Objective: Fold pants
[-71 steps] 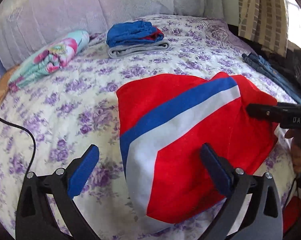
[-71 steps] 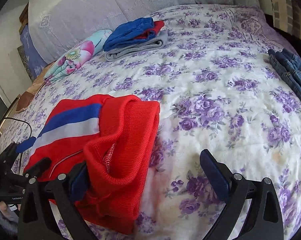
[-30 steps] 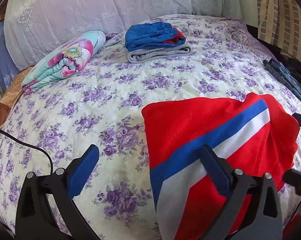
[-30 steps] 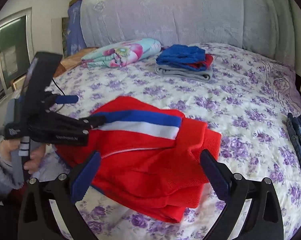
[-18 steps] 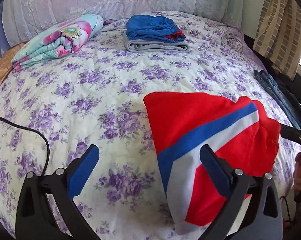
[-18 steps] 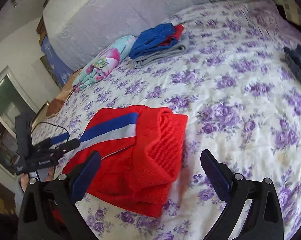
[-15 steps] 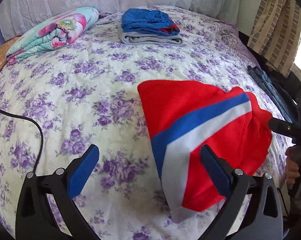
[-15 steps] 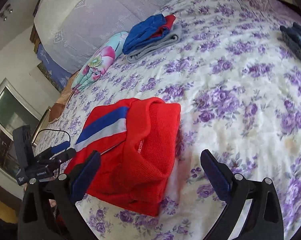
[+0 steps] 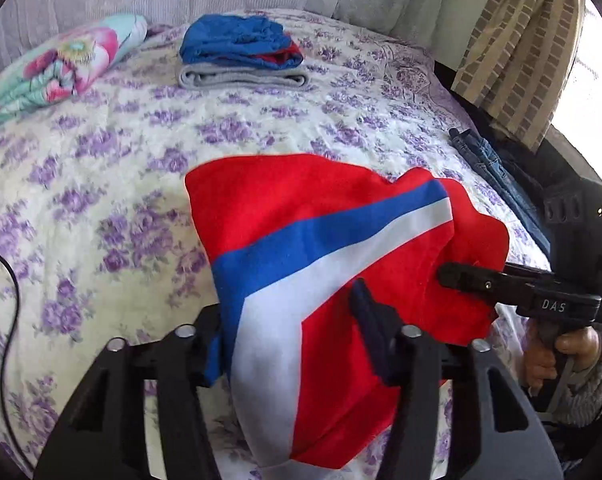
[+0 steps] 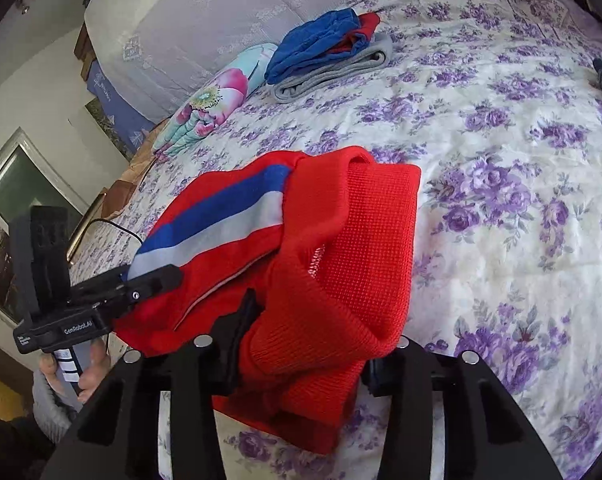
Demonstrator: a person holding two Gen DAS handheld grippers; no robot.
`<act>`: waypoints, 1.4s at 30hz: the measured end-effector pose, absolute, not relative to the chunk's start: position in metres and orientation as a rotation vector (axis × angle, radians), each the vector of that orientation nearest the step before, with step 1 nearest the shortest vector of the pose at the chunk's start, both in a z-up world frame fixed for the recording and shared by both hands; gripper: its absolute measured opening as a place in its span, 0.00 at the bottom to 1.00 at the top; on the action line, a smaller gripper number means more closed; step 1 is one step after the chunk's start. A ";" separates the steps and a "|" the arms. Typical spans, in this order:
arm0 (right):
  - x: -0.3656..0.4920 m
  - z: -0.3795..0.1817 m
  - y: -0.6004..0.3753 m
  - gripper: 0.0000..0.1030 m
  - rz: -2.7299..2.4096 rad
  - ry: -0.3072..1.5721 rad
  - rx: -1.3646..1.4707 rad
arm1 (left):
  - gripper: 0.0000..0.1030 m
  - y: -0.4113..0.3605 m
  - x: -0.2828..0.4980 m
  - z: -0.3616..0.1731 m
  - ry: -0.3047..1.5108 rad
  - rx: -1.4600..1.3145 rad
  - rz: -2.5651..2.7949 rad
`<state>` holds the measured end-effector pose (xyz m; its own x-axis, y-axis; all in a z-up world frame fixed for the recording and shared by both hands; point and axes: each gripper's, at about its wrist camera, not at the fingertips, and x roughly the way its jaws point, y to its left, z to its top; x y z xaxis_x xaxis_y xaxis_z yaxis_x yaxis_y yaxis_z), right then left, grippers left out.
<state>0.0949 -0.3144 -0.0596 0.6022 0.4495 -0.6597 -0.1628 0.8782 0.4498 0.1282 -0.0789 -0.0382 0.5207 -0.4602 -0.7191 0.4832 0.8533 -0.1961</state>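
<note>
Red pants (image 9: 341,240), folded into a bundle, lie on the bed (image 9: 101,184) near its front edge, blue-white stripe on top. Your left gripper (image 9: 291,344) is closing on the striped end, cloth between its jaws. Your right gripper (image 10: 307,354) is closing on the ribbed waistband end, knit bunched between the jaws. Get all layers inside both pinches before lifting, or an inner layer slips out. Lift both ends together and level. Long axis runs gripper to gripper, along the bed's front edge; waistband points to your right, I judge.
</note>
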 end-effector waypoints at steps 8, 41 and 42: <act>0.107 0.015 -0.318 0.33 0.378 0.715 0.271 | 0.28 -0.080 0.158 0.025 0.770 0.006 -0.574; 0.529 0.033 -0.330 0.40 0.144 0.570 0.253 | 0.47 -0.143 0.562 0.042 0.736 -0.042 -0.239; 0.537 0.011 -0.331 0.42 0.142 0.591 0.254 | 0.54 -0.139 0.566 0.028 0.717 -0.045 -0.217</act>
